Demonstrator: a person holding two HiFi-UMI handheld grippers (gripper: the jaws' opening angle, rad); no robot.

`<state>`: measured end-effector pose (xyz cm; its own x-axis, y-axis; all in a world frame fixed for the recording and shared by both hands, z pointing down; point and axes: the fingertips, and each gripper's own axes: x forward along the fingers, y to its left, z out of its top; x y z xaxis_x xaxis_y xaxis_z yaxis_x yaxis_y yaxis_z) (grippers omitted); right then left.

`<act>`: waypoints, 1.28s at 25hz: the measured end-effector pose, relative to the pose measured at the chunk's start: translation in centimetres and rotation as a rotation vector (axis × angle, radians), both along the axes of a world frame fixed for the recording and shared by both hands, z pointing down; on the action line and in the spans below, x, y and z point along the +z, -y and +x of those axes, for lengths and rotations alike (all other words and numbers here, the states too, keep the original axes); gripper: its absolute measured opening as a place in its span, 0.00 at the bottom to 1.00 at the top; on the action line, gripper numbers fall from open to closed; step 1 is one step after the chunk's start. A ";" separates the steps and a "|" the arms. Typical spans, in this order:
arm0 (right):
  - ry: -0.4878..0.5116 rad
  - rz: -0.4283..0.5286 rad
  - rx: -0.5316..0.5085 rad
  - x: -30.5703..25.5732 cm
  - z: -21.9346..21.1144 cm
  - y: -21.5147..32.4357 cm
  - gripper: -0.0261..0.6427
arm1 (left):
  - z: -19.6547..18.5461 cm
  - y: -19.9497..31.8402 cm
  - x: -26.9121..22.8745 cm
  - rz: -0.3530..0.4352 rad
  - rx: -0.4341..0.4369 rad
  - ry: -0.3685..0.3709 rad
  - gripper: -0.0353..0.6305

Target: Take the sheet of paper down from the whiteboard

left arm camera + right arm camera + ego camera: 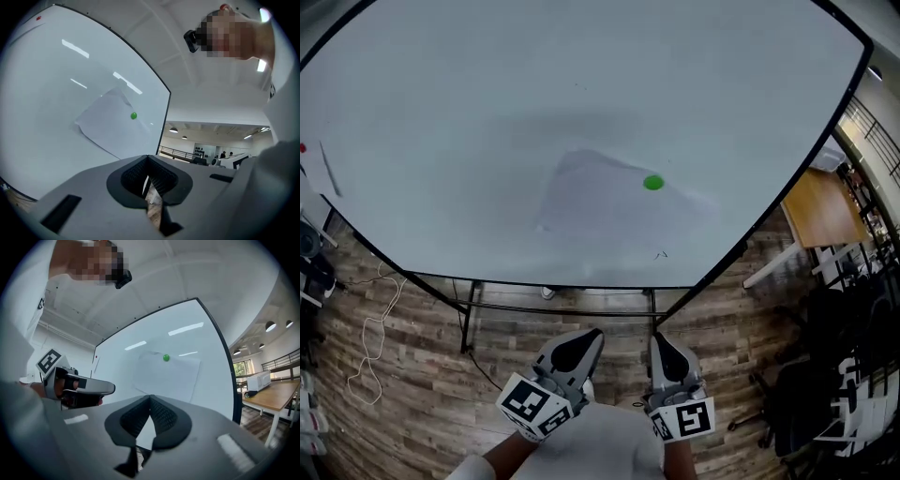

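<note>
The sheet of paper [619, 220] hangs on the whiteboard [487, 112], pinned near its top edge by a green magnet [652, 183]. The left gripper [577, 349] and right gripper [667, 349] are both clenched on nothing, side by side, well apart from it.

The left claw [584, 337] and right claw [662, 339] are pale grey with black ridged pads [133, 176]. At six o'clock each carries a white cube [534, 405] of black square markers. The person's top [600, 441] is white.
</note>
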<state>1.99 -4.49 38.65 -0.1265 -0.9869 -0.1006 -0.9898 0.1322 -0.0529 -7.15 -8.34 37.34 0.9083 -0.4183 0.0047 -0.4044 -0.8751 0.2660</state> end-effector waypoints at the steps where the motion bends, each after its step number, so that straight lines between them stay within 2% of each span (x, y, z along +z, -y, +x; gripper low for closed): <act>1: 0.005 -0.004 0.000 0.0 0.3 0.3 0.06 | 0.3 0.3 0.0 -0.002 0.001 -0.001 0.06; 11: 0.036 -0.031 -0.028 0.4 3.8 2.6 0.06 | 2.7 2.6 -0.2 -0.024 -0.048 -0.001 0.06; 18: 0.027 -0.005 -0.060 -0.5 6.2 3.5 0.06 | 5.6 2.9 -0.4 -0.029 -0.054 -0.002 0.06; 27: 0.041 0.046 -0.089 -2.2 9.3 6.3 0.06 | 8.3 4.7 -1.6 0.017 -0.075 0.001 0.06; 28: 0.038 0.049 -0.097 -2.4 9.6 6.6 0.07 | 8.6 4.8 -1.6 0.022 -0.079 0.002 0.06; 31: 0.030 0.060 -0.104 -3.0 10.9 7.8 0.20 | 9.4 5.5 -2.1 0.035 -0.096 0.000 0.06; 32: 0.030 0.068 -0.104 -3.2 11.3 8.2 0.21 | 9.6 5.7 -2.1 0.037 -0.102 0.001 0.06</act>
<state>13.28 -12.72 35.44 -0.2240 -0.9592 -0.1724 -0.9686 0.2387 -0.0699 2.42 -14.05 35.21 0.8610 -0.5084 -0.0112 -0.4921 -0.8385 0.2341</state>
